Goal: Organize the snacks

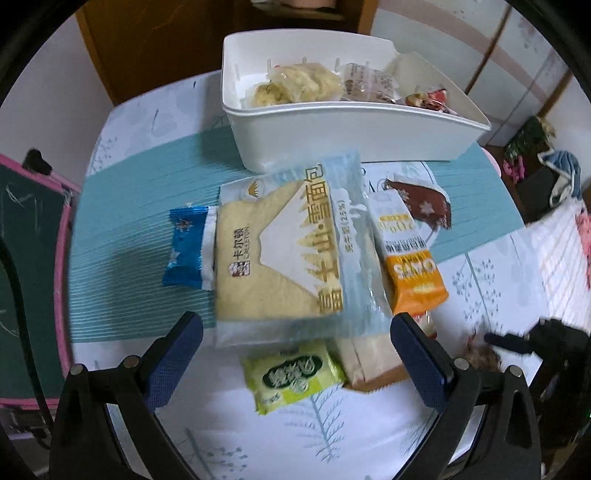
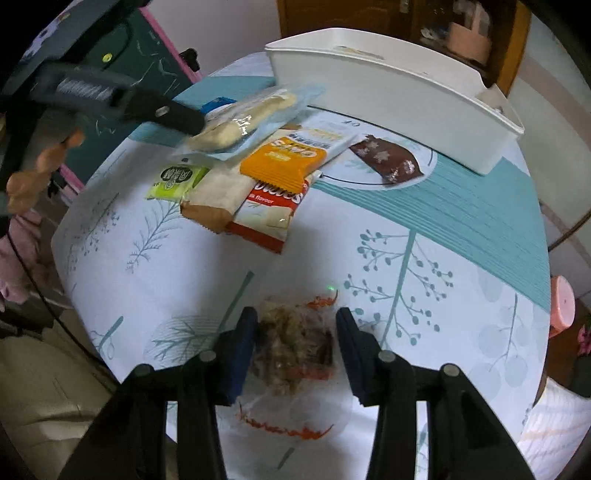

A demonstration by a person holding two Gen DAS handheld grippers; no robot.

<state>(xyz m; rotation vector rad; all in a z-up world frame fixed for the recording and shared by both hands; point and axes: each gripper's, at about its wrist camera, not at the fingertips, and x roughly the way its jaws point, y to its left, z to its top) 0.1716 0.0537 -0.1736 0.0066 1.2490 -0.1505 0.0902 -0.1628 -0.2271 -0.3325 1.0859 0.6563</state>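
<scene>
The left gripper [image 1: 295, 354] is seen with its jaws spread wide, pointed steeply down over the snack pile. Its blue pads [image 1: 173, 354] flank the near edge of the large bread packet [image 1: 291, 254]; no contact with that packet or anything else can be confirmed, and nothing is gripped.

The right gripper [image 2: 295, 350] is set down over a clear-wrapped brown snack [image 2: 291, 347] with orange printed edges. The jaws are partly closed around it. One pad appears to lie against the wrapper's side, while a gap is visible at the other; a firm grip is not shown.

The remaining snacks are found heaped near the table's middle: a blue packet [image 1: 186, 251] beside the bread packet, an orange and white packet [image 1: 406, 254] on its other side, a green packet [image 1: 295, 373] and a tan paper packet [image 1: 369, 362] at the near end, and a red and white packet [image 2: 269, 210] under the orange one. A white bin [image 1: 351, 136] stands beyond the pile, already holding several wrapped items [image 1: 295, 85].

The table is covered by a pale cloth [image 2: 369, 258] printed with teal bands and tree motifs. A pink-framed chalkboard [image 1: 29, 258] is noted to one side, and wooden furniture [image 2: 369, 14] behind the bin.
</scene>
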